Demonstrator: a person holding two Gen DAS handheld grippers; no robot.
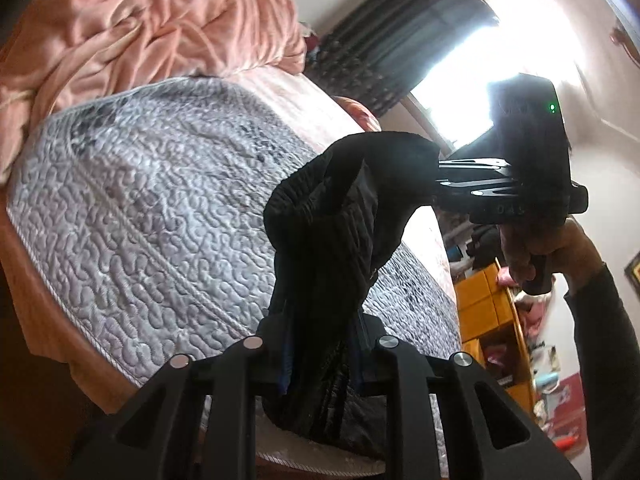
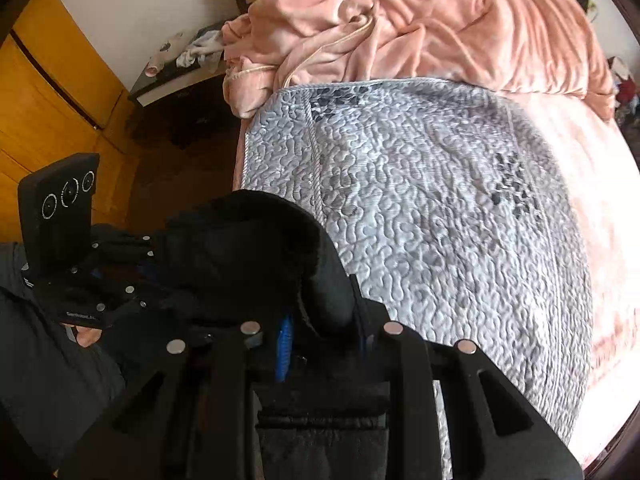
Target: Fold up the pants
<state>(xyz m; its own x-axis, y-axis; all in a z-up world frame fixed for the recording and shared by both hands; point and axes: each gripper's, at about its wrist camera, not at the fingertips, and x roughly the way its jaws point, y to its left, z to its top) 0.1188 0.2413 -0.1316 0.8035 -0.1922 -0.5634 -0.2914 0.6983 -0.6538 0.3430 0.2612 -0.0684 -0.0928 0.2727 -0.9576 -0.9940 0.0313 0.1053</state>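
While the black pants (image 1: pixel 332 240) hang bunched in the air above the quilted bed (image 1: pixel 140 208), at 6 o'clock the left tool (image 1: pixel 320 344) is clamped on them, as is the right tool (image 2: pixel 320 332); no fold looks made, and laying flat remains.

My grippers are matte black with round silver studs; my right hand (image 1: pixel 536 256) shows bare skin, dark sleeve (image 1: pixel 600 340).
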